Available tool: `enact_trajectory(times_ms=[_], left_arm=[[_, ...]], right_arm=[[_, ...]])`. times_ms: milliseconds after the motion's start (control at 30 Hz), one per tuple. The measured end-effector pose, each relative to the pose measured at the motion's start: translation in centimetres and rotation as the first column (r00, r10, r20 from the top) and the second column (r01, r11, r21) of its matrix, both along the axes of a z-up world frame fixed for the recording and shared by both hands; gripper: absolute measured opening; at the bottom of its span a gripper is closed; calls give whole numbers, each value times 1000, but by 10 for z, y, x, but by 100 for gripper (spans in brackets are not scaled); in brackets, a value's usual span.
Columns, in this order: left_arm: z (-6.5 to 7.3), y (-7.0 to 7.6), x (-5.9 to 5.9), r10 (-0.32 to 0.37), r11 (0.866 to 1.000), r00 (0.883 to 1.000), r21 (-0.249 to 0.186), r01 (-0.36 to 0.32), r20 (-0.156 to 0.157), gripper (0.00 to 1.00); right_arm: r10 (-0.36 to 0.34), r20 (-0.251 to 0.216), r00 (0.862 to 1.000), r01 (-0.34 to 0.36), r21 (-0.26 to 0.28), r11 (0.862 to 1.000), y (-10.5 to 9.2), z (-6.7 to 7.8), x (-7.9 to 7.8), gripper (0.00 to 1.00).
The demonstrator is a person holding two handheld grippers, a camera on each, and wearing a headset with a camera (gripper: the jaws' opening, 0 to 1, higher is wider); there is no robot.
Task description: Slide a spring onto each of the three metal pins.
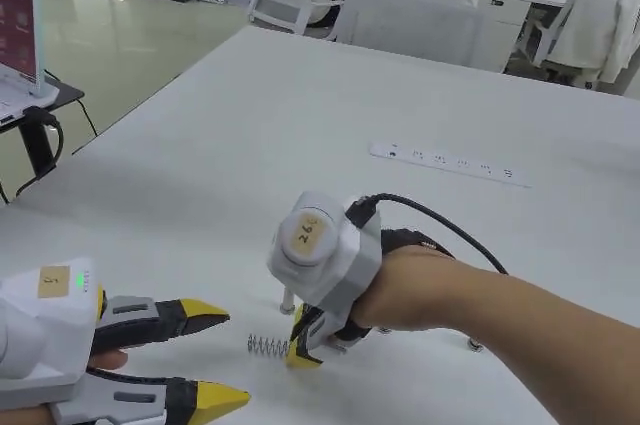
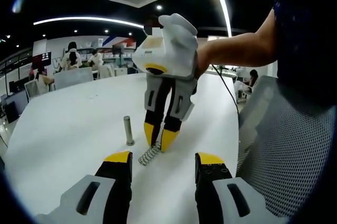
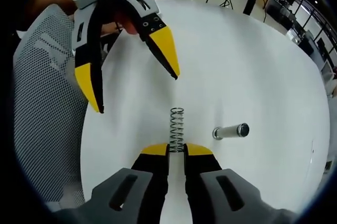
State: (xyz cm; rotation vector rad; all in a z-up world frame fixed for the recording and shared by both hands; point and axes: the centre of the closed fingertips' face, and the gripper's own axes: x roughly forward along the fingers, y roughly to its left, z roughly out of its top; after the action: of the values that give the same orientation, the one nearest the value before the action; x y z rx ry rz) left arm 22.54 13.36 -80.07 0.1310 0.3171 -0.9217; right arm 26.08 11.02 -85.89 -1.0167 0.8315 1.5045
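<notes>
the job looks like it is just starting. the short shiny metal pin (image 2: 128, 130) that stands up on the big white table (image 1: 300, 125) is bare, with no spring on it. so i think all three pins are left to do, though i can only see this one well. the right gripper (image 3: 177, 149) has its yellow-tipped jaws pinched shut on one end of the small thin wire spring (image 3: 177, 124). the rest of the spring sticks out in front of the jaws, low by the table top. the pin is just beside the spring, not touching it. the left gripper (image 2: 164, 158) has its jaws wide apart and holds nothing. it is near the spring's free end.
</notes>
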Motion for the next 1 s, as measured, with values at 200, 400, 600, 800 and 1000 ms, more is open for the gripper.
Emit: enact_trajectory(times_ms=[200, 400, 600, 800, 1000], left_arm=[[-1, -2, 0, -9, 1000, 1000, 5, 9, -1, 41], [1, -11, 2, -32, 999, 999, 8, 32, 3, 40], [3, -23, 3, -71, 997, 997, 18, 71, 5, 39], [9, -37, 2, -116, 993, 993, 23, 116, 18, 36], [12, -43, 0, -138, 990, 990, 16, 138, 30, 32]], right_arm=[[-2, 1, 1000, 2, 9, 1000, -5, 7, -2, 8], [7, -12, 1000, -6, 10, 1000, -18, 17, -8, 8], [8, -17, 1000, -7, 19, 1000, -33, 33, -11, 8], [21, -20, 1000, -21, 12, 1000, -46, 42, -19, 8], [42, -23, 999, -41, 21, 999, -50, 50, -29, 8]])
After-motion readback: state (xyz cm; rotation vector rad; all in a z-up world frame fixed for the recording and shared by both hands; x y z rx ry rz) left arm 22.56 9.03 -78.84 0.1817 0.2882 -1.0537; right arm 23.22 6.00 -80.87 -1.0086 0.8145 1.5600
